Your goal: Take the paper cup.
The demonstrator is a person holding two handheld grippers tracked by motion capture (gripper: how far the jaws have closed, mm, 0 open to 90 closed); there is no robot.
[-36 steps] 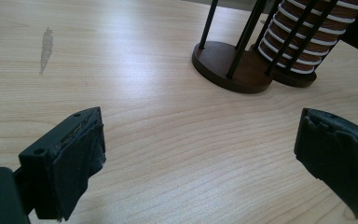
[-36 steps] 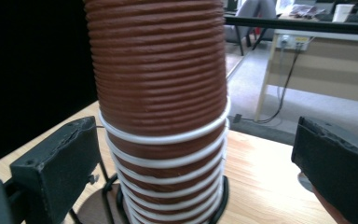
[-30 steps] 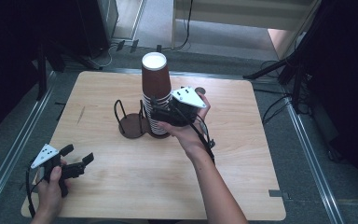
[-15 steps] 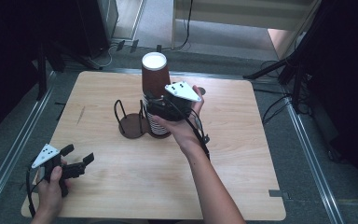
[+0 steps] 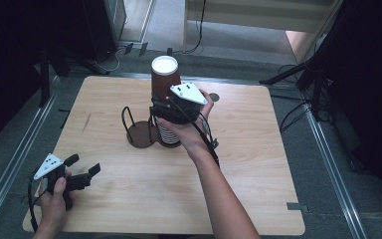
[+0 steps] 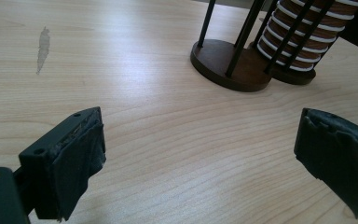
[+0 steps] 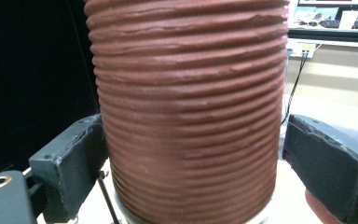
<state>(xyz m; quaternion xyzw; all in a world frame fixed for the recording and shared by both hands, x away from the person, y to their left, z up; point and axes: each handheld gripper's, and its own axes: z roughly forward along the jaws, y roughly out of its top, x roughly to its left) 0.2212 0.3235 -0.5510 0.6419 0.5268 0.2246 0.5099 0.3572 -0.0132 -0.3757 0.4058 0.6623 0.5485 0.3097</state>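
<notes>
A tall stack of brown ribbed paper cups [image 5: 165,74] stands in a dark wire cup holder [image 5: 140,134] at the table's middle. My right gripper [image 5: 161,107] reaches in from the right at the stack's upper part. In the right gripper view its jaws stand on either side of the top cup [image 7: 191,93]; the left one is at the cup's wall and a thin gap shows at the right one. The right gripper [image 7: 193,168] is open. My left gripper [image 5: 87,167] rests low at the table's front left, open [image 6: 200,163] and holding nothing. It points toward the holder's base [image 6: 228,65] and the cup rims [image 6: 303,37].
The wooden table [image 5: 258,199] has a small grey mark [image 6: 42,44] on its left part. The holder's left ring has no cups in it. Dark stands and cables lie on the floor beyond the far edge and to the right.
My right gripper has moved left and a little up, from beside the stack to around its top cup. The left gripper has stayed in place.
</notes>
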